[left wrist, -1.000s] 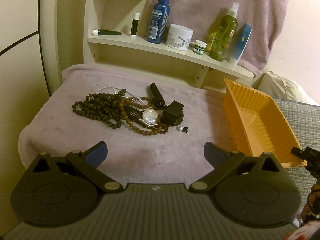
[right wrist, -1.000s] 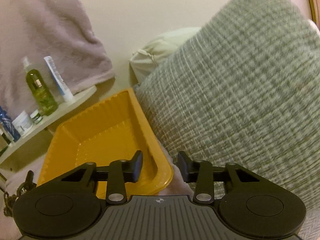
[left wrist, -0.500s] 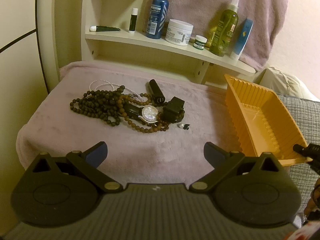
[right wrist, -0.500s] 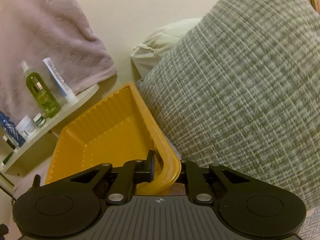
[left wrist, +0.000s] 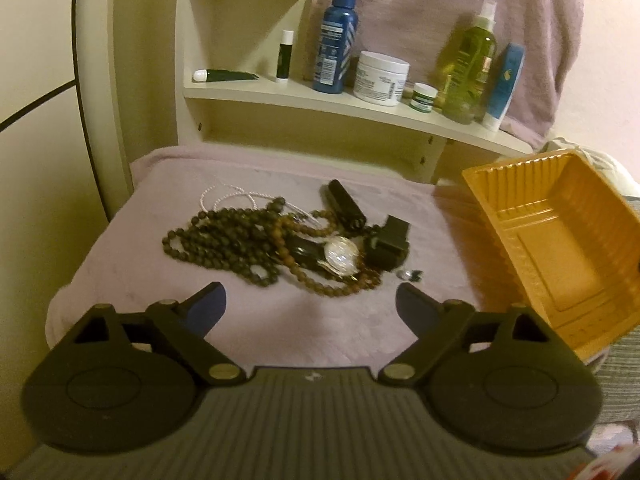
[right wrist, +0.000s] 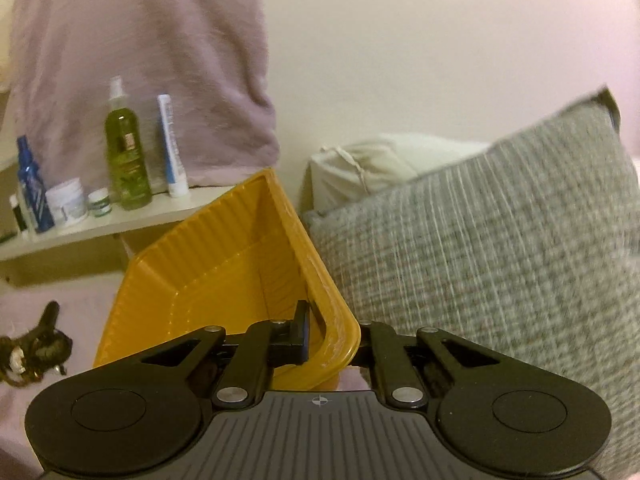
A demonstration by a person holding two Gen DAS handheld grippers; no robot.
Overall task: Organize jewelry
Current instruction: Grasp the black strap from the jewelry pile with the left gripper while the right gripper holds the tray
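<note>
A heap of jewelry (left wrist: 280,244) lies on the pink towel (left wrist: 200,320): dark bead strings, a watch (left wrist: 340,254), black clips and a thin white chain. My left gripper (left wrist: 310,304) is open and empty, just in front of the heap. My right gripper (right wrist: 332,332) is shut on the near corner rim of the orange tray (right wrist: 224,276) and holds it tilted up. The tray (left wrist: 560,240) also shows at the right of the left wrist view, lifted and empty inside. The heap shows at the far left of the right wrist view (right wrist: 36,348).
A cream shelf (left wrist: 320,100) behind the towel holds bottles, jars and tubes. A pink cloth (right wrist: 140,60) hangs over its right end. A grey woven cushion (right wrist: 500,260) and a white bag (right wrist: 380,160) sit right of the tray.
My right gripper closed on the tray's corner rim and lifted it, tipping the tray up and toward the left. My left gripper stayed open and moved slightly closer to the heap.
</note>
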